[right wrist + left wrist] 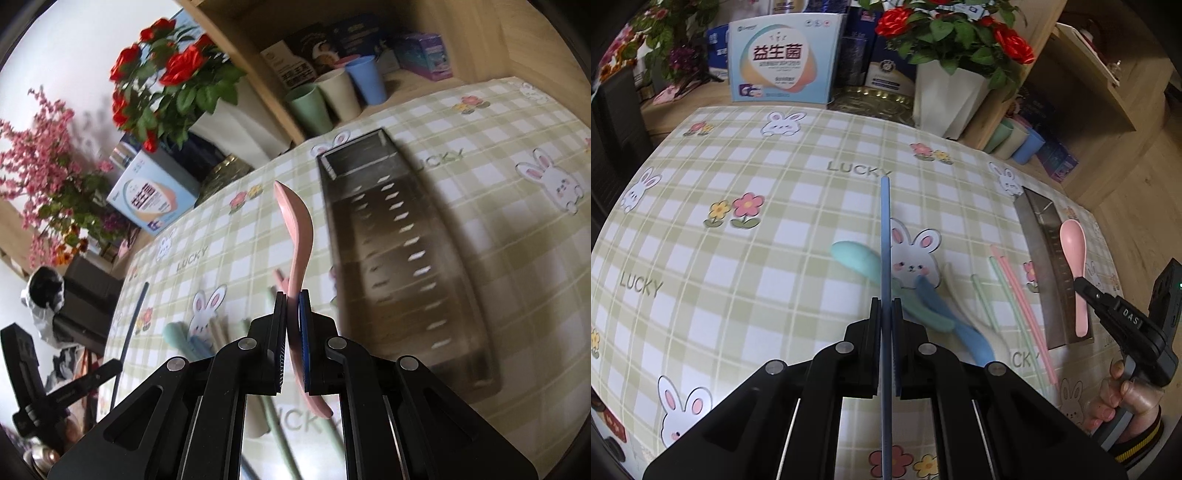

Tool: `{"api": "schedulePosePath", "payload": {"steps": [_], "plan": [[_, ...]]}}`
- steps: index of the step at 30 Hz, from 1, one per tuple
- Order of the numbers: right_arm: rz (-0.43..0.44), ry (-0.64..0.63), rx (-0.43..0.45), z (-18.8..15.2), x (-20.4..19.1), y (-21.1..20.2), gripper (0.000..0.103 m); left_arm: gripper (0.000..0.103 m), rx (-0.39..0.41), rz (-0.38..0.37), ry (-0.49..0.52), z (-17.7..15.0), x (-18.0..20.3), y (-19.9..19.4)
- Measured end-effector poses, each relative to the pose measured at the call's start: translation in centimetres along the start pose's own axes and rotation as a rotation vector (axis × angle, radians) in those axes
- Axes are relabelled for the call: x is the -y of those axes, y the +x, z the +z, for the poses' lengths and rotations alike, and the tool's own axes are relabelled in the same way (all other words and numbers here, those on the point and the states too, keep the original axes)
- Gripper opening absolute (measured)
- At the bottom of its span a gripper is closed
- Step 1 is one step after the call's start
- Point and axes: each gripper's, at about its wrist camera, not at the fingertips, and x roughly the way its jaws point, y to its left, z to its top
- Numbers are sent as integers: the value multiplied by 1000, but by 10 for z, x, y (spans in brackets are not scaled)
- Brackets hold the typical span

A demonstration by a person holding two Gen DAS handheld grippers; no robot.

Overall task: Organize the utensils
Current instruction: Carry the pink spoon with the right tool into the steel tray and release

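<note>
My left gripper [885, 306] is shut on a blue chopstick [885, 236] and holds it above the tablecloth; it also shows in the right wrist view [133, 314]. Below it lie a teal spoon [857, 258], a blue spoon [960, 332], a blurred white spoon [955, 284], and green chopsticks [1004, 288] and pink chopsticks [1021, 295]. My right gripper [293, 295] is shut on a pink spoon [297, 229], held just left of the long metal utensil tray [402, 251]. In the left wrist view the pink spoon [1075, 254] hangs over the tray [1043, 236].
A checked bunny tablecloth [738, 258] covers the table. At the back stand a white pot of red roses [949, 92], a printed box [783, 59] and three cups [336, 96] by a wooden shelf [1086, 85].
</note>
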Motion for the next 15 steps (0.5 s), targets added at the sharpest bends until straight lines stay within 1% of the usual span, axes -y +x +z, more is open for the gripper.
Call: {"api": "schedulePosePath", "payload": {"steps": [4,7,12,15], "plan": [[-50,0,2,22,15,7,7,5,-2,-18,8,7,7,5],[-152,-47,-33,47,26,29,7,5,-7,-36,10,13,15,9],[-303,-93,-95,75,35,70,7,5,6,-57,20,22,27,10],[-350,-103,-115,84,35,85,7,5,8,-59,21,25,28,11]]}}
